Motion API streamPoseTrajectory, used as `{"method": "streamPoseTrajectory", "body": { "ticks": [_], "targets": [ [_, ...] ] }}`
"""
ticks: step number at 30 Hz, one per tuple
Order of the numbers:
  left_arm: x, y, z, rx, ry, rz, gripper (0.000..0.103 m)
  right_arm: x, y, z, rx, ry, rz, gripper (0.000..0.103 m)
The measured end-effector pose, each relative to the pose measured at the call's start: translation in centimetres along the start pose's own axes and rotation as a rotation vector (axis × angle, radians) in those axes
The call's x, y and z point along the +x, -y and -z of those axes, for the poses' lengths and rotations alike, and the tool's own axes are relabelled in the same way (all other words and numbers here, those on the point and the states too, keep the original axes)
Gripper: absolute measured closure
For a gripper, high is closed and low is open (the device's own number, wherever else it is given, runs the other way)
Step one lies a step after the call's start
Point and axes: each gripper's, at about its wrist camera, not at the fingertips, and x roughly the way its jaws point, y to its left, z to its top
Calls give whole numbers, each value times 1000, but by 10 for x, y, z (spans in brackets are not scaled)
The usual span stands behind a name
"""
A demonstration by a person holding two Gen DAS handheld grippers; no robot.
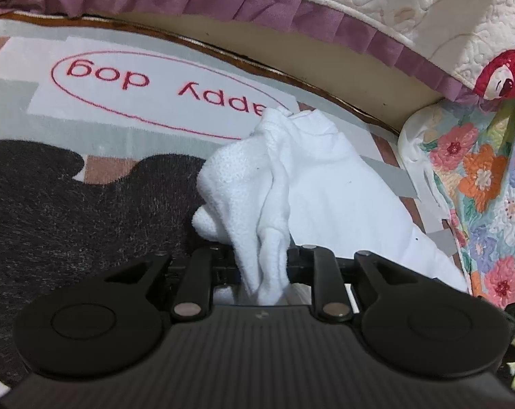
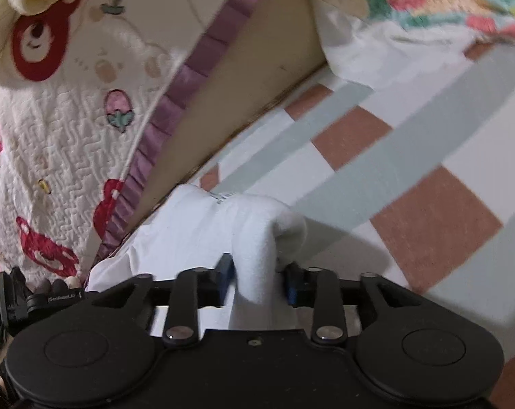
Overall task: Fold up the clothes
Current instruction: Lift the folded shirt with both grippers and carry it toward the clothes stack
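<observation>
On the patterned rug (image 1: 128, 126), at the foot of a quilt-draped bed (image 1: 359, 78), the white garment (image 1: 325, 187) lies bunched, no tidy fold yet visible. The left tool (image 1: 262, 269) pinches a gathered edge narrowly; the right tool (image 2: 257, 279) has cloth between half-open jaws, and I cannot tell whether it grips. Open rug lies toward nine o'clock in the left view; bed edge crowds twelve, floral quilt (image 1: 489, 177) three.

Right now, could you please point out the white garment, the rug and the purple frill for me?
white garment (image 1: 312, 184), left wrist view, on its smooth panel.
rug (image 1: 175, 81), left wrist view, on the lettered patch.
purple frill (image 2: 175, 88), right wrist view, mid-pleat.
</observation>
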Motion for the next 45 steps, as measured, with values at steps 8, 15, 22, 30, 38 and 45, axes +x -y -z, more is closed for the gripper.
{"method": "streamPoseTrajectory", "body": {
  "ticks": [8, 15, 22, 30, 38, 45],
  "targets": [
    [2, 19, 4, 166, 36, -69, 86, 11, -9, 1, -77, -10, -56, 80],
    [-65, 57, 18, 411, 234, -170, 87, -33, -75, -9, -224, 12, -123, 82],
    [-142, 58, 22, 377, 345, -211, 87, -78, -154, -7, -345, 33, -248, 82],
    [-250, 49, 5, 379, 441, -312, 87, -92, -250, -10, -465, 15, -421, 82],
    [-386, 33, 8, 350, 611, -428, 87, -114, -354, -9, -627, 21, -623, 82],
    [-472, -6, 31, 239, 640, -463, 88, -110, -432, 5, -682, -72, -714, 82]
  ]
}}
